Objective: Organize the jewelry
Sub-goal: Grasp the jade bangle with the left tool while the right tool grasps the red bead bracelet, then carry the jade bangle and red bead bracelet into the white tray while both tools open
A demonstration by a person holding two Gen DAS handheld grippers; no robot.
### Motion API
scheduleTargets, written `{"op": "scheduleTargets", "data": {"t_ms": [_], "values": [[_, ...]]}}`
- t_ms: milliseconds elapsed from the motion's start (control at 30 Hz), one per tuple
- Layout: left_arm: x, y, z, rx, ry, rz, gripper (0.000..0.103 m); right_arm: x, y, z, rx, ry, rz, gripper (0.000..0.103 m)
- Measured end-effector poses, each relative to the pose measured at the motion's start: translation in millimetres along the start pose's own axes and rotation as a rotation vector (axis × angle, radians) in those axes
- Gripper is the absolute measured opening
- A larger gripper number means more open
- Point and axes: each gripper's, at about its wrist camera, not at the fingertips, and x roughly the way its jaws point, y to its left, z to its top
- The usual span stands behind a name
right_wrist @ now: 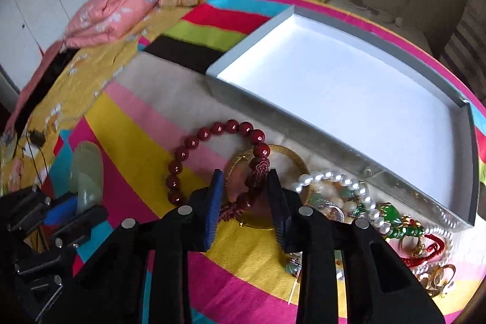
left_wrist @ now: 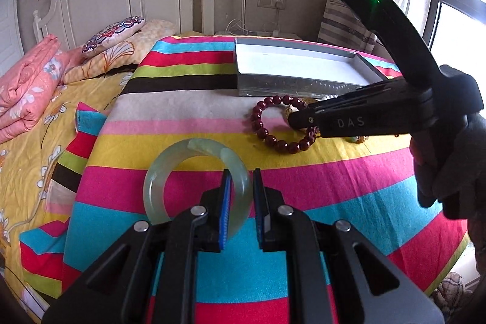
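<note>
Currently a pale green translucent jade bangle [left_wrist: 194,172] is pinched at its rim by the left gripper [left_wrist: 241,187], jaws pressed onto it, above the striped cloth [left_wrist: 303,172]. The right gripper [right_wrist: 244,187] is lowered with jaws spread around the dark red bead bracelet [right_wrist: 212,154], lying beside the empty white-lined grey box [right_wrist: 334,81]. Jade is judged stiff, slippery, breakable; beads loose, best taken across the strand.

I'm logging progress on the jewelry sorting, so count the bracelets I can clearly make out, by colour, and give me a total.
Pale green bangle, held in the left gripper: 1
Dark red bead bracelet: 1
Gold bangle: 1
White pearl bracelet: 1
Total: 4
The tangled pile beside the box is too jumbled to count.
</note>
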Motion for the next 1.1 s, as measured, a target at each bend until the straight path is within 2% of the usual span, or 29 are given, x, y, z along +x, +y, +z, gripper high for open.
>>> {"op": "scheduleTargets", "data": {"t_ms": [67, 100, 333, 633, 900, 1100], "values": [[0.6, 0.9, 0.2, -0.003, -0.001, 0.000, 0.013, -1.2, 0.2, 0.8, -0.006, 0.016, 0.006, 0.024], [0.3, 1.7, -0.2, -0.005, -0.003, -0.001, 0.013, -3.7, 1.0, -0.2, -0.015, 0.005, 0.011, 0.016], [-2.1, 4.1, 1.0, -0.010, -0.013, 0.014, 0.013, -36.6, 12.1, -8.1, -0.069, -0.135, -0.007, 0.014], [-13.7, -8.0, 13.1, 0.021, -0.045, 0.027, 0.014, -76.3, 16.1, -2.2, -0.104, -0.236, -0.016, 0.014], [-12.0, -29.8, 50.1, 0.101, -0.083, 0.029, 0.014, -105.7, -23.0, 8.8, -0.028, -0.319, -0.030, 0.014], [10.1, -46.9, 98.4, 0.153, -0.083, 0.021, 0.014, -125.2, -66.5, 18.1, 0.055, -0.368, -0.060, 0.014]]}}
